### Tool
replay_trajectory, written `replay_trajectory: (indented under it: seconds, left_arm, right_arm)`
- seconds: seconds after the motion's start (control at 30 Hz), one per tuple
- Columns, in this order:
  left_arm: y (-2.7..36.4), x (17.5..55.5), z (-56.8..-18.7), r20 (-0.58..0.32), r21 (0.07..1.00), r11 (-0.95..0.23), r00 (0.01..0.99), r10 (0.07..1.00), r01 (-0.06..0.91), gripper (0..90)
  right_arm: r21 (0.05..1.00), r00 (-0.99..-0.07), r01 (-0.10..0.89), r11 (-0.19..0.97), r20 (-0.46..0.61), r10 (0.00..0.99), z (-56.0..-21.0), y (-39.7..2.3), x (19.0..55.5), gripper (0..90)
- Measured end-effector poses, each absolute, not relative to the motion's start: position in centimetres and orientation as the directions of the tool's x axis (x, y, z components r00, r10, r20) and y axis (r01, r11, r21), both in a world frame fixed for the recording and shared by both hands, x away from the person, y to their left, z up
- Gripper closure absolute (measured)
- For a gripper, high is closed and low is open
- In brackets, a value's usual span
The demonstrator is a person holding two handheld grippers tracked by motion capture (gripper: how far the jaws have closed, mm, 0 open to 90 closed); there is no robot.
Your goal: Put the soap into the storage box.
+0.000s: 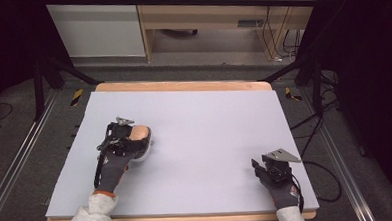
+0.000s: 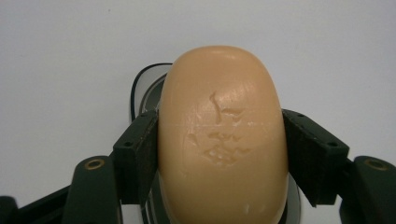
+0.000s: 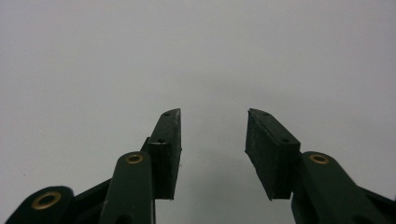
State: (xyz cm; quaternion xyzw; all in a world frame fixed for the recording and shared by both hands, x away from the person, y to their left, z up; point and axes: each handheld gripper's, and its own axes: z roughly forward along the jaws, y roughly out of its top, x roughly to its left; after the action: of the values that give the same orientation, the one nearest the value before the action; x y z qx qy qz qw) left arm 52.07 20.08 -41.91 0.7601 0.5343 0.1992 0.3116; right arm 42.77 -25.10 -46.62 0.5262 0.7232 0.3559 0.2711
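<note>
A tan oval bar of soap (image 2: 222, 140) with a scuffed stamp on its face is clamped between the black pads of my left gripper (image 2: 222, 154). In the high view the left gripper (image 1: 134, 138) holds the soap (image 1: 140, 132) at the left middle of the pale lavender table sheet (image 1: 199, 120). Just under the soap lies a small clear dish (image 2: 148, 91), its rim showing (image 1: 146, 148); I cannot tell whether the soap touches it. My right gripper (image 1: 260, 166) rests near the front right corner. Its jaws (image 3: 212, 140) stand apart with nothing between them.
The lavender sheet covers a wooden tabletop (image 1: 183, 85) whose edge shows at the back and front. Black stand legs (image 1: 57, 71) and cables (image 1: 315, 130) flank the table on the floor. A wooden cabinet (image 1: 205, 15) stands beyond.
</note>
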Motion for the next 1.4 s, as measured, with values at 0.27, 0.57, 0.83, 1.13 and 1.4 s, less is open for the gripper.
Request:
replay_trajectory:
  seconds: [0.27,0.57,0.83,1.13,1.4]
  left_arm:
    - [20.1,52.2,-42.3,-0.037,0.683,-0.230,0.346,0.937,0.694,31.8]
    - [20.2,52.1,-42.4,-0.052,0.684,-0.219,0.347,0.937,0.695,31.7]
    - [20.1,52.0,-42.4,-0.054,0.684,-0.218,0.347,0.936,0.696,31.4]
    - [20.4,51.7,-42.3,-0.059,0.693,-0.216,0.353,0.934,0.687,31.0]
    - [21.2,51.2,-41.7,-0.073,0.719,-0.198,0.355,0.932,0.666,30.4]
  right_arm:
    - [0.800,-0.302,0.568,0.193,-0.015,0.953,-46.6,-25.1,42.8,55.5]
    - [0.799,-0.303,0.570,0.193,-0.015,0.953,-46.6,-25.0,42.8,55.3]
    - [0.799,-0.301,0.569,0.193,-0.015,0.953,-46.6,-25.1,42.8,54.9]
    - [0.799,-0.302,0.569,0.193,-0.015,0.953,-46.6,-25.1,42.8,54.8]
    - [0.801,-0.300,0.567,0.192,-0.016,0.954,-46.6,-25.1,42.8,54.8]
